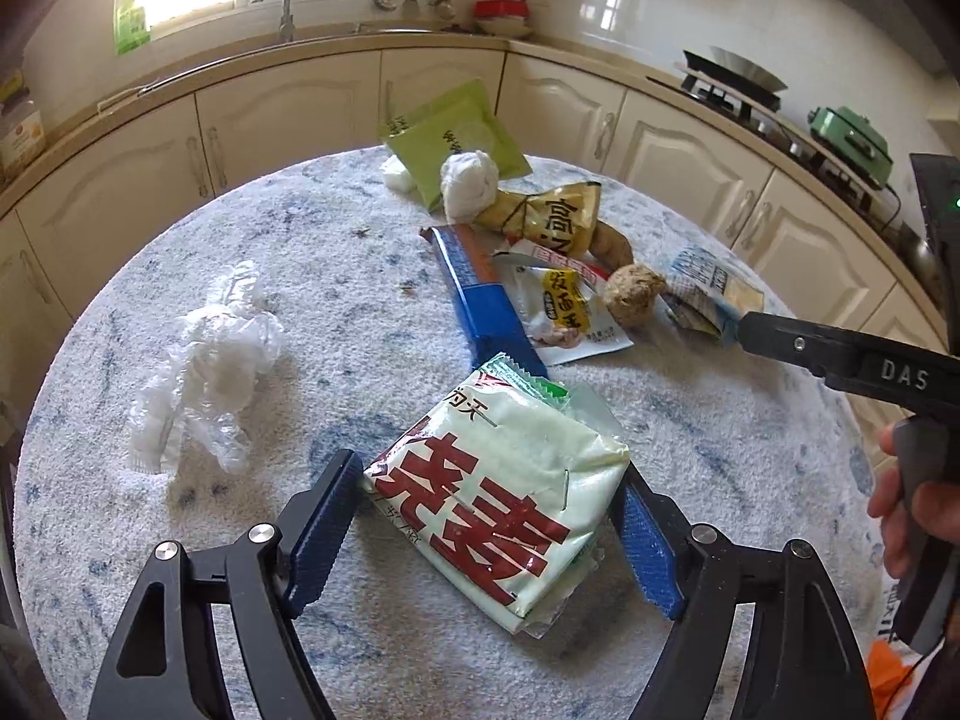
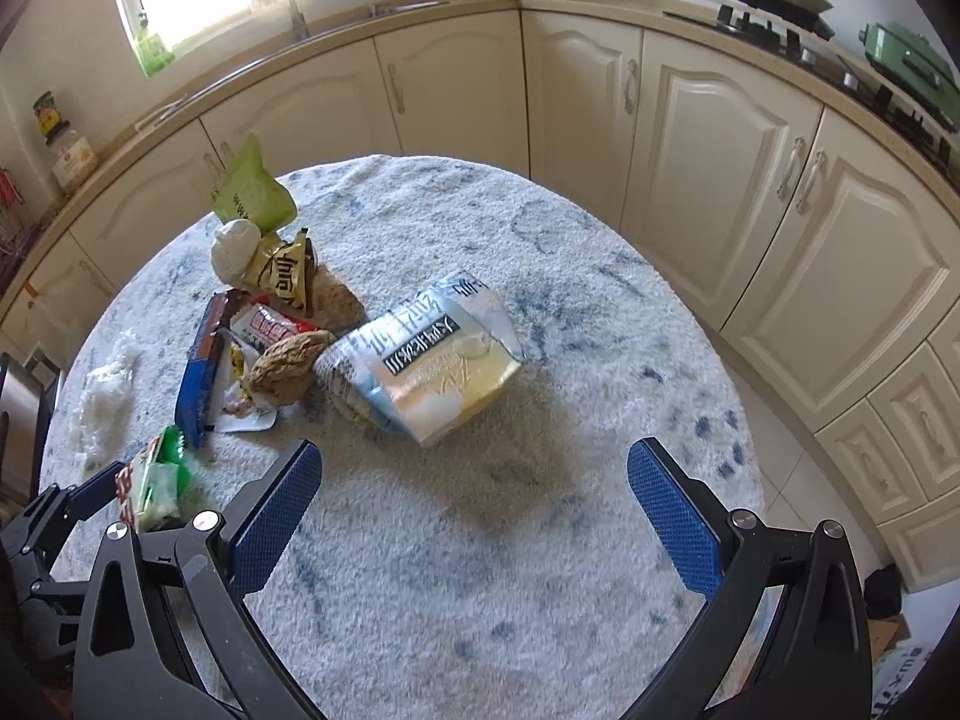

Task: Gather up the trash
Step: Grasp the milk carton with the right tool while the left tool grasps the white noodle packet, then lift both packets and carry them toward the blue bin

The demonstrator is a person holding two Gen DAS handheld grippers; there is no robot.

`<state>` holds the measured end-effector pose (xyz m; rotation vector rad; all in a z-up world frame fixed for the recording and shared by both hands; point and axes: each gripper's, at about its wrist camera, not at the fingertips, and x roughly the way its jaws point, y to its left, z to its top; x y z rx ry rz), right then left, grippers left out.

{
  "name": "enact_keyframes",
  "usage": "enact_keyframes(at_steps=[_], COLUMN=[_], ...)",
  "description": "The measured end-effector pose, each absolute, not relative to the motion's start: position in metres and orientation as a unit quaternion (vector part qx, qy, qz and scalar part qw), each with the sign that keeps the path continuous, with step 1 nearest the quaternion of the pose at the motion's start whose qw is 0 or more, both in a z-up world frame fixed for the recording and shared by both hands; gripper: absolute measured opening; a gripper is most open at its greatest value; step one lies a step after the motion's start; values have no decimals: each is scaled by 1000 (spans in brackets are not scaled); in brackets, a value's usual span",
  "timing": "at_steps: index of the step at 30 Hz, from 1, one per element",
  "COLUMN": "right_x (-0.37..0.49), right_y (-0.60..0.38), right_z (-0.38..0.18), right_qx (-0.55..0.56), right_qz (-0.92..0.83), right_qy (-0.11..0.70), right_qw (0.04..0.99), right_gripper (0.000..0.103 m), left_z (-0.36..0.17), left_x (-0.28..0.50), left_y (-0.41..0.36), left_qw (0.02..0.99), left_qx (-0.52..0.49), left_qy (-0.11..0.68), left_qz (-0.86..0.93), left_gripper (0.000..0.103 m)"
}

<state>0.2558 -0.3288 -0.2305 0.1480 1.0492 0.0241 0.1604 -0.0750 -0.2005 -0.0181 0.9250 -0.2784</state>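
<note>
A pale green packet with red characters (image 1: 498,498) lies on the round table's fuzzy white-and-blue cloth (image 1: 336,300). My left gripper (image 1: 489,474) is shut on it, one blue pad against each side. The same packet (image 2: 150,480) shows at the lower left of the right wrist view. My right gripper (image 2: 474,450) stands open over bare cloth, nothing between its pads. A blue-and-white bag (image 2: 426,360) lies just beyond its fingertips. One right finger (image 1: 798,345) reaches toward that bag (image 1: 708,294) in the left wrist view.
More trash sits mid-table: a long blue wrapper (image 1: 480,300), a green pouch (image 1: 456,138), a white tissue ball (image 1: 471,183), a yellow wrapper (image 1: 558,219), a brown ball (image 1: 633,294), crumpled clear plastic (image 1: 204,372). Cream cabinets (image 2: 720,180) ring the table. A person's hand (image 1: 900,498) is at right.
</note>
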Motion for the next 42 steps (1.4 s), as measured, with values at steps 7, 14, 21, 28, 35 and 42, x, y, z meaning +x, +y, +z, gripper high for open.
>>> enact_keyframes(at_steps=[7, 14, 21, 28, 35, 42], right_x=[285, 305, 291, 254, 212, 179], right_y=[-308, -296, -302, -315, -324, -336], right_z=[-249, -259, -254, -242, -214, -182], right_qx=[22, -2, 16, 39, 61, 65], right_qz=[22, 48, 60, 58, 62, 56], right_qy=[514, 515, 502, 495, 479, 452], right_qw=[857, 856, 862, 866, 873, 888], right_gripper=[103, 87, 86, 86, 86, 86], left_z=[-193, -186, -183, -171, -154, -135], left_x=[165, 168, 164, 151, 131, 107], left_y=[-65, -59, -58, -62, -75, -87], left_qw=[891, 895, 894, 898, 903, 907], left_qx=[-20, -23, -25, -24, -16, -13], left_qy=[436, 428, 430, 419, 402, 384], left_qz=[-122, -120, -123, -132, -151, -169], left_gripper=[76, 76, 76, 76, 76, 76])
